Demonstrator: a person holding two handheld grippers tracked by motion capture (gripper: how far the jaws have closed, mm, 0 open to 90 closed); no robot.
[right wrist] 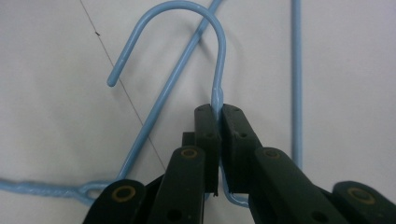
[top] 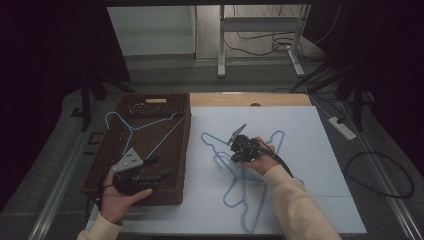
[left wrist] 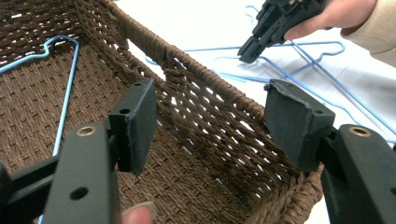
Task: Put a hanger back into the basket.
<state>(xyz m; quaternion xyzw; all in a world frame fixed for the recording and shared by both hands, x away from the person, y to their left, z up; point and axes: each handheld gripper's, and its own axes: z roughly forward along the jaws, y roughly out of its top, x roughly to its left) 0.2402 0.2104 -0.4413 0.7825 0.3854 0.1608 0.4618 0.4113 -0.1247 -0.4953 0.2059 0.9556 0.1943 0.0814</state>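
Observation:
A blue wire hanger (right wrist: 219, 65) lies on the white table among other blue hangers (top: 248, 200). My right gripper (right wrist: 218, 112) is shut on its neck just below the hook, and the wire runs between the pads. In the high view the right gripper (top: 236, 157) points down at the tangle in the middle of the table. A second hanger wire (right wrist: 163, 102) crosses under the hook. My left gripper (left wrist: 210, 107) stands open with nothing between its pads, hovering over the near right corner of the brown wicker basket (left wrist: 205, 79). Another blue hanger (top: 150, 122) rests inside the basket (top: 120, 131).
The basket takes the table's left side. A bare wooden strip (top: 250, 99) runs along the far edge of the white mat. On the floor to the right lie a power strip (top: 342, 127) and looped cables (top: 385, 175). A metal frame (top: 260, 22) stands behind.

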